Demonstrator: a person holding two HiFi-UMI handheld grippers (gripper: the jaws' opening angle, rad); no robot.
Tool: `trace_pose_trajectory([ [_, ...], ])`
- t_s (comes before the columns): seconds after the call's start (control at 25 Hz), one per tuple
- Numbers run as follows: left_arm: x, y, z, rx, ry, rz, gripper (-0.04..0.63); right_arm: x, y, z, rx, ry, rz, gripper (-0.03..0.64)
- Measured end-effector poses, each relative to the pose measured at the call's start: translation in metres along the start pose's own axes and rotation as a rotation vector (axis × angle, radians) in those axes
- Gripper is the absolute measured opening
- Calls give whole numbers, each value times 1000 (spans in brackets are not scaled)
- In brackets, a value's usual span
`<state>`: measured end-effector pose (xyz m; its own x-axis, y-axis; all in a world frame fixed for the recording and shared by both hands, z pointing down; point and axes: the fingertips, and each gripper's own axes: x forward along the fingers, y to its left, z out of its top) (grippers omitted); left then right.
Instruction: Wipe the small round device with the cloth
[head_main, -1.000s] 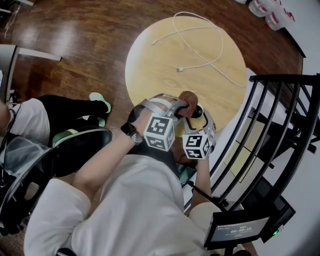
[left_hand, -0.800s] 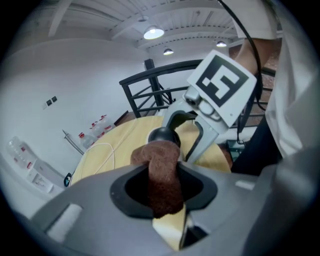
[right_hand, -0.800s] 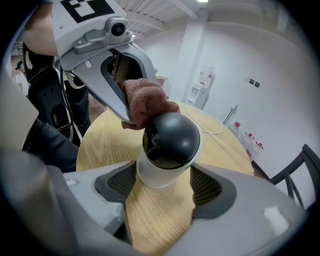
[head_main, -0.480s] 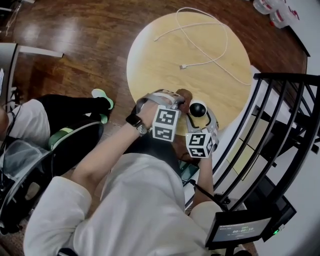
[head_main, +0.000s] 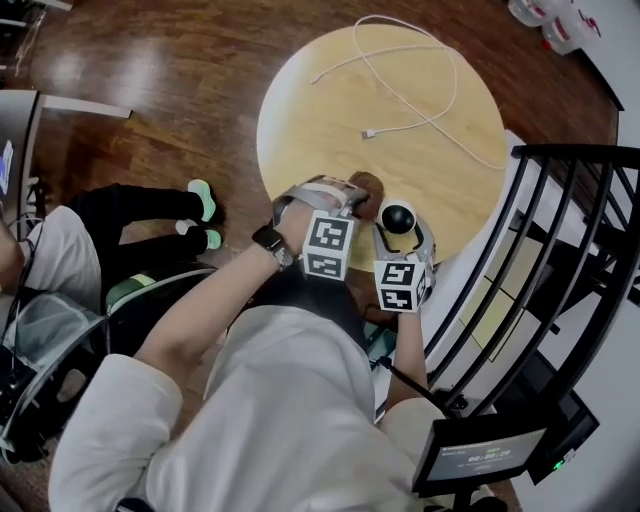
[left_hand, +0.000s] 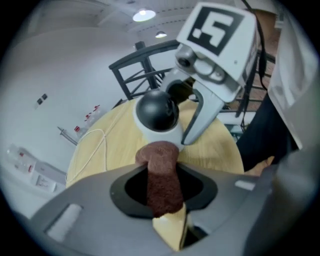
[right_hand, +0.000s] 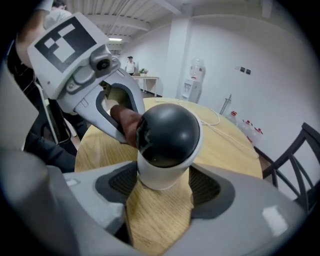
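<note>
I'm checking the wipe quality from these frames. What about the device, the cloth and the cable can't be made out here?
- Contact: in the head view the left gripper covers where the cloth meets the small round device; in the right gripper view the dome hides it.
- The device's underside: faces down in every view, between the right gripper's fingers.
- The cable's far end: head view, it runs off the table's edge.

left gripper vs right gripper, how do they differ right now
The left gripper pinches a brown cloth; the right gripper clamps the small round device. The left gripper's jaws are nearly together, the right gripper's stand wider around its white base. Both sit at the table's near edge.
</note>
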<state>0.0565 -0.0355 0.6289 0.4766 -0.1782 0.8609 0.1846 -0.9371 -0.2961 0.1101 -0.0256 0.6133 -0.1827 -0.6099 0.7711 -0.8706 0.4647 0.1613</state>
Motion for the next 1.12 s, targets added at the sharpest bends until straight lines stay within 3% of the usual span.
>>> trace_pose_trajectory([
  [0.12, -30, 7, -1, -81, -63, 60, 123, 1, 4, 1, 97, -12, -57, 315],
  [0.4, -80, 17, 1, -159, -75, 181, 123, -5, -8, 9, 298, -40, -190, 292],
  [0.76, -87, 35, 3, -162, -77, 237, 123, 17, -9, 17, 438, -22, -251, 286],
  [0.88, -87, 42, 12, -136, -96, 243, 123, 17, -10, 15, 433, -3, -272, 284],
  [0.96, -90, 48, 21, -109, -121, 250, 123, 16, -7, 16, 410, 4, -233, 285],
  [1.04, -95, 53, 36, -56, -159, 260, 124, 7, -4, 20, 290, -21, -198, 285],
  [1.12, -98, 56, 58, 26, -201, 274, 124, -8, -6, 22, 100, -64, -199, 285],
])
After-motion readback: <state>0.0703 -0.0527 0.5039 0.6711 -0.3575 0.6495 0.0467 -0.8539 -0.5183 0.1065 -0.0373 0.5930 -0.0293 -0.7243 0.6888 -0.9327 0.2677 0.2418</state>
